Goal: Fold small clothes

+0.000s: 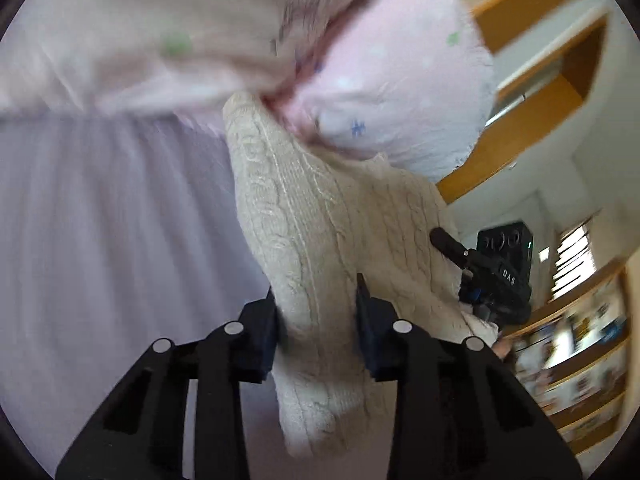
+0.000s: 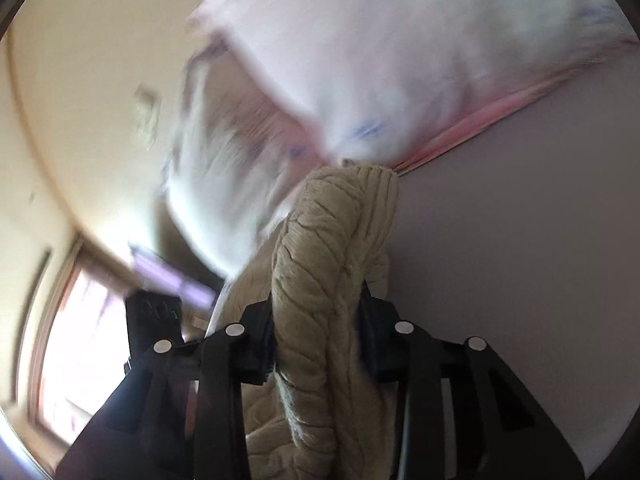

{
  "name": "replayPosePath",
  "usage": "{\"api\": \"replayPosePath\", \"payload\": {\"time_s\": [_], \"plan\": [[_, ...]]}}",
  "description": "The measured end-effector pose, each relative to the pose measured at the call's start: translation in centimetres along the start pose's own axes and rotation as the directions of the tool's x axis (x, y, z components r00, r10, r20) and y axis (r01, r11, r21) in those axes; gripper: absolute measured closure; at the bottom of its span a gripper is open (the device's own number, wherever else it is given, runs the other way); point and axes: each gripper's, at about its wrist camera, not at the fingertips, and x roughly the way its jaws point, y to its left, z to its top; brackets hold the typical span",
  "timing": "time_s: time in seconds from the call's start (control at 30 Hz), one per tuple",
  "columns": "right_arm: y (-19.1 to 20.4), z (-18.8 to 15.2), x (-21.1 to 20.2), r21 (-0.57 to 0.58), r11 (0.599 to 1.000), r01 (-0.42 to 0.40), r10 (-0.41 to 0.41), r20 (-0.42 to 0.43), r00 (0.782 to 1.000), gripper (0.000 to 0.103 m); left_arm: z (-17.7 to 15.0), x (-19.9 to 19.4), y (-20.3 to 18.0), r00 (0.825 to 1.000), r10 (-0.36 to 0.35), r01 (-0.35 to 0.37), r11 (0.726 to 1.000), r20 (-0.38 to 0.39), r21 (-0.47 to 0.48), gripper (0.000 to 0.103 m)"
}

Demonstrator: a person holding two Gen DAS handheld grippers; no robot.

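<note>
A cream cable-knit garment (image 1: 320,240) hangs lifted above a pale lilac surface (image 1: 100,240). My left gripper (image 1: 318,304) is shut on one part of it. My right gripper (image 2: 318,308) is shut on a bunched, rope-like fold of the same knit (image 2: 320,248). A pink cloth with small blue and green prints (image 1: 400,80) lies beyond the knit, touching its far end; it shows blurred in the right wrist view (image 2: 380,60). The knit's full outline is hidden by the folds and fingers.
A black camera on a stand (image 1: 500,268) stands right of the knit, also in the right wrist view (image 2: 154,320). Wooden shelves (image 1: 572,360) and wooden beams (image 1: 532,92) are at the right. A bright window (image 2: 80,340) is at the left.
</note>
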Motion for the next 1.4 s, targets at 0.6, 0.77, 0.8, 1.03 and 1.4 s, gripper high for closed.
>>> {"api": "replayPosePath", "payload": {"time_s": [0.6,0.77,0.8,1.03,1.4], "plan": [[5.4,0.6,6.9,-0.226,0.894,0.388,-0.392,0.028,0.919,0.093,-5.0,-3.7,-3.3,0.988,0.124,-0.144,0.958,0.093,0.247,0.039],[2.9,2.7,8.0,-0.152,0.859,0.489,-0.493,0.014,0.87,0.094,-5.8,-1.8,-3.8,0.988,0.138,-0.15,0.945,0.064,0.291,0.042],[2.4,2.0,8.9,-0.172,0.838,0.518,-0.529,-0.021,0.849,0.093,-5.9,-1.8,-4.0,0.988,0.14,-0.153,0.942,0.066,0.298,0.042],[8.7,-1.0,1.4,-0.195,0.915,0.354,-0.334,0.126,0.934,0.057,-7.2,-4.5,-4.3,0.985,0.131,-0.158,0.951,0.116,0.265,0.024],[8.3,-8.2,1.8,-0.147,0.929,0.339,-0.344,-0.01,0.939,0.037,-10.2,-6.7,-4.2,0.899,0.412,-0.428,0.897,0.147,0.11,0.002]]}}
